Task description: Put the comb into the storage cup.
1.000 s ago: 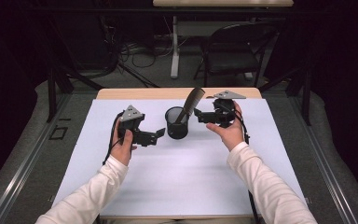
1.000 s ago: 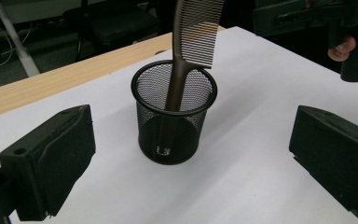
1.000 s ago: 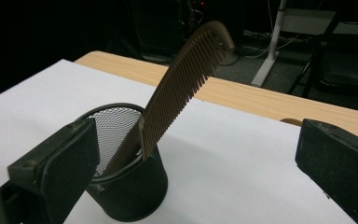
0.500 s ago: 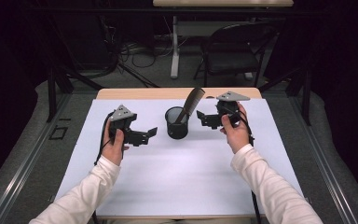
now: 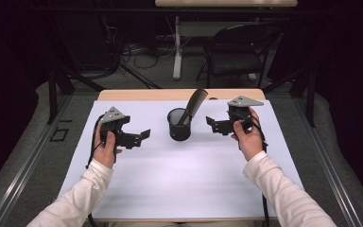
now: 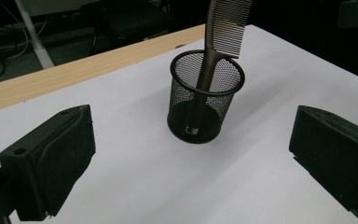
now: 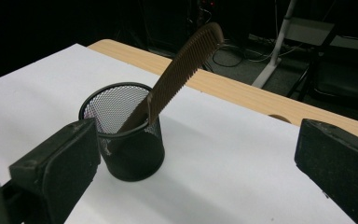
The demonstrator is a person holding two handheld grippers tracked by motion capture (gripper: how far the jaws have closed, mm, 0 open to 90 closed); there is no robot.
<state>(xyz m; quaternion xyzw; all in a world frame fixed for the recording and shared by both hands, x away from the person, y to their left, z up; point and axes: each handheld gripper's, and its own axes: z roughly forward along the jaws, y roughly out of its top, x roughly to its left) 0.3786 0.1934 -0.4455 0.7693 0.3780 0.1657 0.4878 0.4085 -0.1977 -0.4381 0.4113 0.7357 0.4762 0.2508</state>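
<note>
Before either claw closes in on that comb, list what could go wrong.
1. The comb leans against the rim of the mesh pencil cup, toothed end up and tilted toward the right claw; a sideways pull could tip the cup, which looks light.
2. The left claw is open beside the cup and holds nothing, so the cup is unbraced and might slide on the smooth white table cover.

A black wire-mesh cup point(image 5: 179, 125) with a fine criss-cross weave holds a dark brown plastic comb point(image 5: 193, 105). Both stand on a plain white sheet point(image 5: 179, 179) covering the pale wood desk point(image 5: 137, 94), whose bare strip shows at twelve o'clock. Each matte black tool, left point(image 5: 144, 135) and right point(image 5: 209, 122), carries a grey plate; the sleeves point(image 5: 82, 194) are white.
</note>
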